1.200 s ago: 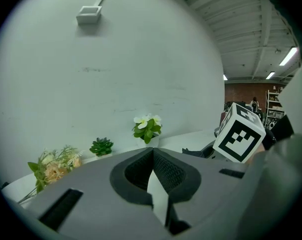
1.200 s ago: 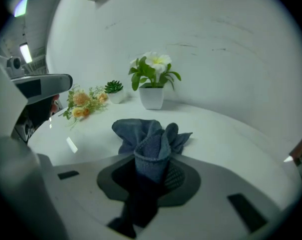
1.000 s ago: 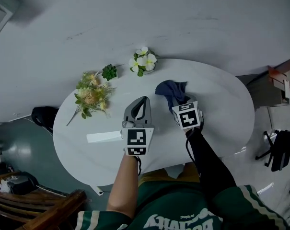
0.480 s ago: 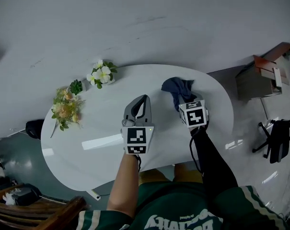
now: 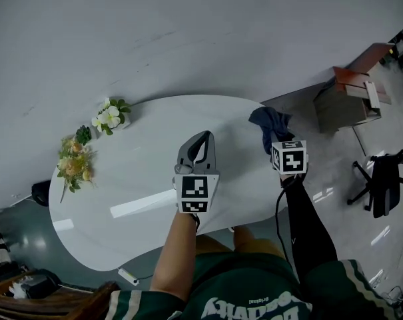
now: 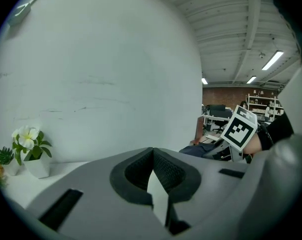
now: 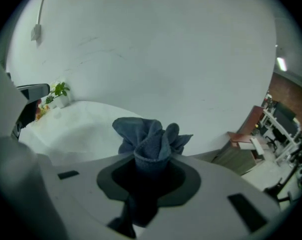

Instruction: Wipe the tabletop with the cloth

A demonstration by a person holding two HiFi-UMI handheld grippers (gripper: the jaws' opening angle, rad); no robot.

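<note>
Wiping in hand: a person's right tool (image 7: 151, 166) clamps a bunched dark-blue cloth (image 7: 150, 134) at the right edge of the white oval desk (image 5: 141, 149), the fabric sprouting from between the jaws. Whether it presses on the surface cannot be told. The left tool (image 6: 153, 156) hovers over the desk's middle, jaws together on nothing. The stroke appears to sit at the desk's rim. The next move likely calls for sweeping the cloth inward toward the left edge, held flat against the top.
</note>
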